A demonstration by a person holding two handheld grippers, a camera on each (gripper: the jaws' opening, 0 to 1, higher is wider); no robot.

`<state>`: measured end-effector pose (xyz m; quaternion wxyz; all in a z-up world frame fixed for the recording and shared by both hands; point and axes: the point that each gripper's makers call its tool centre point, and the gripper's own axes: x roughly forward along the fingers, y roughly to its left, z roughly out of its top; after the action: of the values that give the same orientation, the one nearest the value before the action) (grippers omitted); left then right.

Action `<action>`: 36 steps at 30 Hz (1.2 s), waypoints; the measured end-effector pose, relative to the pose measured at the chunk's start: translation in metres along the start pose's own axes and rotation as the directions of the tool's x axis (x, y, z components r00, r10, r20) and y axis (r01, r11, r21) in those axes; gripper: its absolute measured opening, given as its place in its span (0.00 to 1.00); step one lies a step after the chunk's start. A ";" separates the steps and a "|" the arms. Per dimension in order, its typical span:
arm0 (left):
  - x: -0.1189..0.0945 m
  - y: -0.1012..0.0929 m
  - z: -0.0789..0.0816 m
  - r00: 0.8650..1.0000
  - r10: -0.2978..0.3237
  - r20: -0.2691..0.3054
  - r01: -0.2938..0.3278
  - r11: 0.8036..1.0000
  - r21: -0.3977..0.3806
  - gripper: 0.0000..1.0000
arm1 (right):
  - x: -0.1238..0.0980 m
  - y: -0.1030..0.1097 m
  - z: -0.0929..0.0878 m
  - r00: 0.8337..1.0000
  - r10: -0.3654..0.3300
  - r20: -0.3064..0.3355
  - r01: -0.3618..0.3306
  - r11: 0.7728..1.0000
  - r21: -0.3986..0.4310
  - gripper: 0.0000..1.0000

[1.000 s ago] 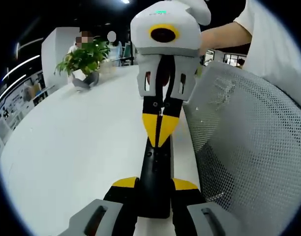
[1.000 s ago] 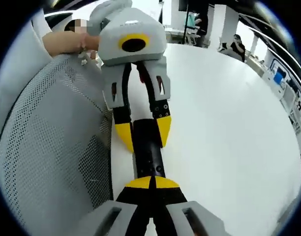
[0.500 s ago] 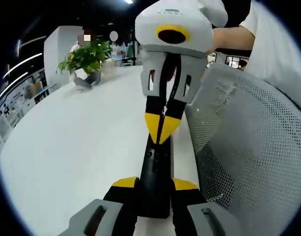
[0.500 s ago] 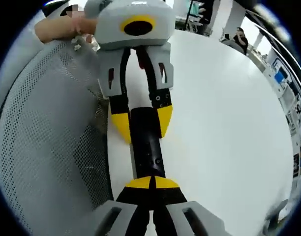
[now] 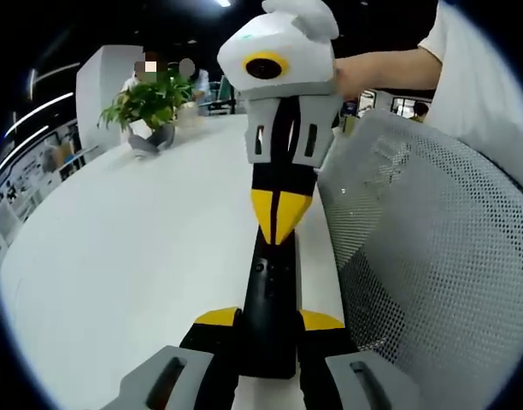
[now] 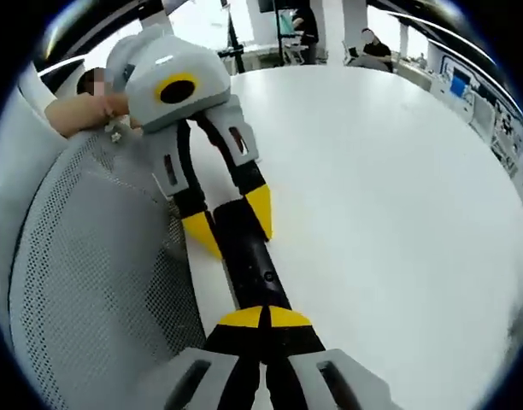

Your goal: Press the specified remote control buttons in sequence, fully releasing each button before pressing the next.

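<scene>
Slim black remote control (image 5: 270, 307) lengthwise on white tabletop (image 5: 133, 256), pinched near-end by left hand-held gripper (image 5: 270, 320); right hand-held gripper (image 6: 263, 316), tips pressed together, bearing on opposite end along same axis.

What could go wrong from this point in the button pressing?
The left gripper grips only one end of the remote, so a push from the shut right gripper might tip it. The remote lies near the table edge beside the mesh chair and might slide off.
</scene>
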<state>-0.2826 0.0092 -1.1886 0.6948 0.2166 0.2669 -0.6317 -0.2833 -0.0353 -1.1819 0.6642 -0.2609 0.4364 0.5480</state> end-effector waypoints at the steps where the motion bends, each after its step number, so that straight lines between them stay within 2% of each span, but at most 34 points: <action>1: 0.000 0.000 0.000 1.000 0.000 0.000 0.000 1.000 0.001 0.25 | 0.000 0.000 -0.001 1.000 -0.004 -0.005 0.004 1.000 -0.008 0.00; 8: 0.000 0.000 0.000 1.000 -0.002 0.002 0.002 1.000 -0.003 0.25 | -0.003 -0.004 -0.005 1.000 -0.022 -0.021 0.022 1.000 -0.008 0.00; 12: 0.000 0.000 0.000 1.000 -0.004 0.005 0.004 1.000 -0.006 0.25 | -0.003 -0.004 -0.005 0.999 -0.027 -0.030 0.026 0.999 -0.036 0.00; 16: 0.000 0.000 0.000 1.000 -0.005 0.006 0.005 1.000 -0.007 0.25 | -0.004 -0.004 -0.007 0.999 -0.040 -0.014 0.039 0.999 -0.034 0.00; 17: 0.000 0.000 0.000 1.000 -0.006 0.006 0.006 1.000 -0.007 0.25 | -0.003 -0.003 -0.006 0.999 -0.046 -0.017 0.045 0.998 -0.046 0.00; 20: 0.000 0.000 0.001 1.000 -0.010 0.006 0.010 1.000 -0.005 0.24 | -0.002 -0.003 -0.006 0.995 -0.077 -0.064 0.066 0.984 -0.166 0.00; 23: 0.000 0.000 0.001 1.000 -0.016 0.007 0.016 1.000 -0.004 0.24 | -0.001 -0.003 -0.007 0.990 -0.105 -0.095 0.081 0.970 -0.230 0.00; 26: 0.000 -0.001 0.001 1.000 -0.014 0.007 0.014 1.000 -0.004 0.24 | -0.002 -0.003 -0.007 0.992 -0.108 -0.067 0.093 0.976 -0.198 0.00; 29: 0.000 -0.001 0.001 1.000 -0.015 0.006 0.015 1.000 -0.004 0.24 | -0.003 -0.005 -0.005 0.995 -0.095 0.031 0.096 0.995 -0.035 0.00; 30: 0.000 -0.001 0.001 1.000 -0.016 0.007 0.016 1.000 -0.005 0.24 | -0.004 -0.006 -0.004 0.993 -0.091 0.079 0.088 0.996 0.031 0.00; 32: 0.000 -0.001 0.001 1.000 -0.016 0.007 0.016 1.000 -0.005 0.24 | -0.005 -0.006 -0.004 0.987 -0.092 0.136 0.078 0.992 0.100 0.00; 34: 0.000 -0.001 0.001 1.000 -0.016 0.007 0.016 1.000 -0.004 0.24 | -0.006 -0.007 -0.004 0.981 -0.096 0.171 0.073 0.988 0.133 0.00; 36: 0.000 -0.001 0.001 1.000 -0.016 0.007 0.016 1.000 -0.004 0.24 | -0.006 -0.007 -0.005 0.979 -0.098 0.176 0.075 0.989 0.131 0.00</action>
<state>-0.2839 0.0081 -1.1880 0.6912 0.2110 0.2675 -0.6373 -0.2784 -0.0440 -1.1801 0.7394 -0.1869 0.3952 0.5119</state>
